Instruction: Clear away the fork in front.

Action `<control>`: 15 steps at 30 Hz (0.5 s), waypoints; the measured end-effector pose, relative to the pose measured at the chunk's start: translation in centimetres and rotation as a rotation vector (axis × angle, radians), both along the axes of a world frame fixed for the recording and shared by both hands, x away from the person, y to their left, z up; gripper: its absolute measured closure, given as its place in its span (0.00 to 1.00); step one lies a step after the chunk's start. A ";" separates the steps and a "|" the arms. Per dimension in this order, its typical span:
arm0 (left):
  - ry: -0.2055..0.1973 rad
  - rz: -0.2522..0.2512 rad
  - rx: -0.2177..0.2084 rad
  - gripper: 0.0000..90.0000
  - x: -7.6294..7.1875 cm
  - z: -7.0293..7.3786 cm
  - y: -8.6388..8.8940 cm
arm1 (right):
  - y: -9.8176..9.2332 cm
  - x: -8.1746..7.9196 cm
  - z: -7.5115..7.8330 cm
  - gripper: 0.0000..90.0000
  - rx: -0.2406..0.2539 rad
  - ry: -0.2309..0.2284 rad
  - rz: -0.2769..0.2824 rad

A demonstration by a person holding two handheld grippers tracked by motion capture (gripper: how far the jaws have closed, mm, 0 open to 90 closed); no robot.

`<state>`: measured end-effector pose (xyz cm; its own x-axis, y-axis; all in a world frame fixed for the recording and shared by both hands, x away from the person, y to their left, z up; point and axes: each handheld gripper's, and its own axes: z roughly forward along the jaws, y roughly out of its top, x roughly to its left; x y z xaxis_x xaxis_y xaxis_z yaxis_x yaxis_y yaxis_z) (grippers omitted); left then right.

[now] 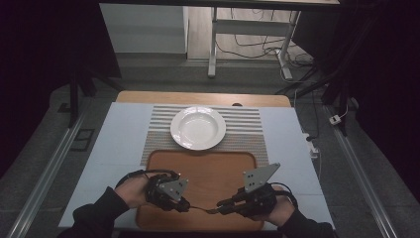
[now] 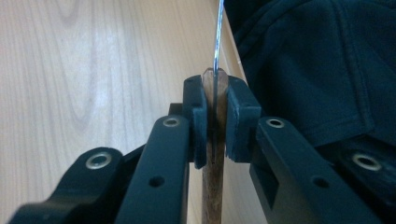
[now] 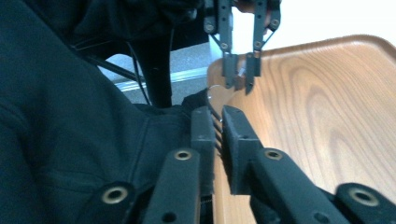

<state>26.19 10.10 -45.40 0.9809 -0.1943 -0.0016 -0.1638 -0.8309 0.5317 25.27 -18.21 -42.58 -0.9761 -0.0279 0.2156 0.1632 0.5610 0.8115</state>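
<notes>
- a fork (image 1: 202,209) with a wooden handle (image 2: 215,140) and thin metal neck is held level just above the near edge of the wooden tray (image 1: 208,168), spanning the gap between the 2 grippers.
- in the left gripper view the handle end sits between that gripper's 2 pads (image 2: 196,116), pressed on both sides, with the bright metal shank (image 2: 218,32) running straight away from it.
- the left gripper (image 1: 184,204) is clamped on the fork's handle, over the tray's near-left part; the person's left hand (image 1: 136,191) holds it from the tray's left edge.
- in the right gripper view the fork's tines (image 3: 217,128) lie in the narrow slot between that gripper's pads (image 3: 236,135); the jaws are drawn nearly together around them, but whether the pads actually press the metal cannot be told.
- the right gripper (image 1: 221,204) hangs over the tray's near-right part, pointing toward the other gripper, its grey 3-cornered plate (image 1: 260,176) tilted up.
- the same view shows the left gripper (image 3: 240,77) farther off, above the tray's rounded corner (image 3: 219,65).
- a dark sleeve (image 3: 70,116) lies beside the tray's near edge.
- a white deep plate (image 1: 198,128) sits beyond the tray's far edge on a striped mat (image 1: 247,129), apart from the tray.
- tray and mat rest on a pale table (image 1: 119,144).
</notes>
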 end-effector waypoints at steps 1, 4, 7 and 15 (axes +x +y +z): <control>0.002 0.004 0.006 0.88 0.0 0.0 0.0 | 0.0 0.0 -0.1 0.84 -0.007 -0.006 -0.018; 0.029 0.037 0.004 0.88 0.1 -0.2 0.1 | 0.1 0.2 -0.2 0.77 -0.016 -0.012 -0.048; 0.040 0.065 0.005 0.88 0.1 -0.3 0.2 | -0.2 0.5 -0.3 0.63 -0.014 -0.021 -0.126; 0.101 0.237 0.023 0.88 0.4 -0.6 1.1 | -1.1 0.7 -0.7 0.45 -0.052 -0.069 -0.299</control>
